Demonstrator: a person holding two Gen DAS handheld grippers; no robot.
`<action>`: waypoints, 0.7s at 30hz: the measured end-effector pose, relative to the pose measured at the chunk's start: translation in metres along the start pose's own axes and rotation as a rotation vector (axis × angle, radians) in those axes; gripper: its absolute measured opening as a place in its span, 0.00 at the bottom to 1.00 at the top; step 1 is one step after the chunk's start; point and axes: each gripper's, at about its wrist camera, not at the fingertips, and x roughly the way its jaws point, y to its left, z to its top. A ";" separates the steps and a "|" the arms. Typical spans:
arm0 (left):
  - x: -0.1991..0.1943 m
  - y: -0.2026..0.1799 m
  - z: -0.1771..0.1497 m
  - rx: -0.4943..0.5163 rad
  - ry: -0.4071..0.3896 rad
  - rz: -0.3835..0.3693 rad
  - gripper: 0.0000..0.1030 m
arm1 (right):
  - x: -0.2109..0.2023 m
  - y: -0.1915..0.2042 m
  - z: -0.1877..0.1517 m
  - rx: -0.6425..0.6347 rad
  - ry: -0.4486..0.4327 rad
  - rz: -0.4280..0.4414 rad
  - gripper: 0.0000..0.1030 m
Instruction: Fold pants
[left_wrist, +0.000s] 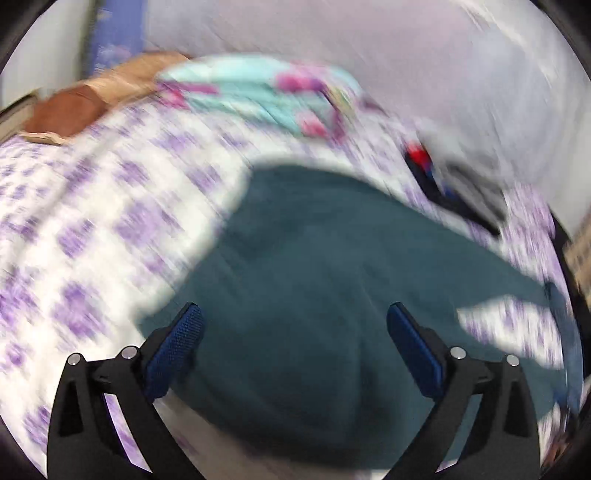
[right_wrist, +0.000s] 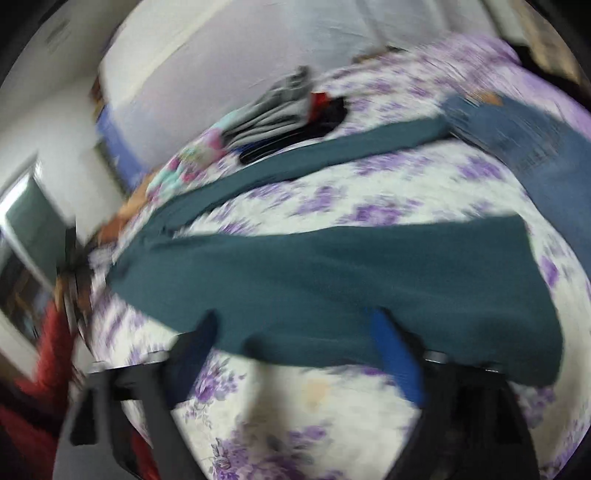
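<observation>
I have both claws spread wide with nothing pinched: my left gripper (left_wrist: 293, 314) hangs over the waist end of the teal pants (left_wrist: 314, 258), my right gripper (right_wrist: 295, 328) over one leg. The pants lie flat on the purple-flowered bedsheet (right_wrist: 369, 192), legs apart (both views are badly blurred). Folded grey clothes (right_wrist: 273, 107) and blue jeans (right_wrist: 524, 136) sit farther back.

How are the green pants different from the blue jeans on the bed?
The teal-green pants are plain, smooth cloth; the blue jeans are lighter blue denim. The teal-green pants lie spread out with both legs apart, close to the right gripper; the blue jeans lie farther off, near the bed's far edge, partly out of view. Both lie on the purple-flowered bedsheet.
</observation>
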 end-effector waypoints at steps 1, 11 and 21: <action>0.000 0.012 0.010 -0.027 -0.060 -0.007 0.95 | 0.003 0.009 0.000 -0.037 0.013 -0.028 0.97; 0.096 0.034 0.108 -0.035 0.049 -0.039 0.95 | -0.006 0.032 0.026 -0.054 -0.017 -0.106 0.97; 0.150 0.042 0.109 -0.033 0.160 -0.256 0.42 | 0.057 0.077 0.121 -0.255 -0.074 -0.055 0.97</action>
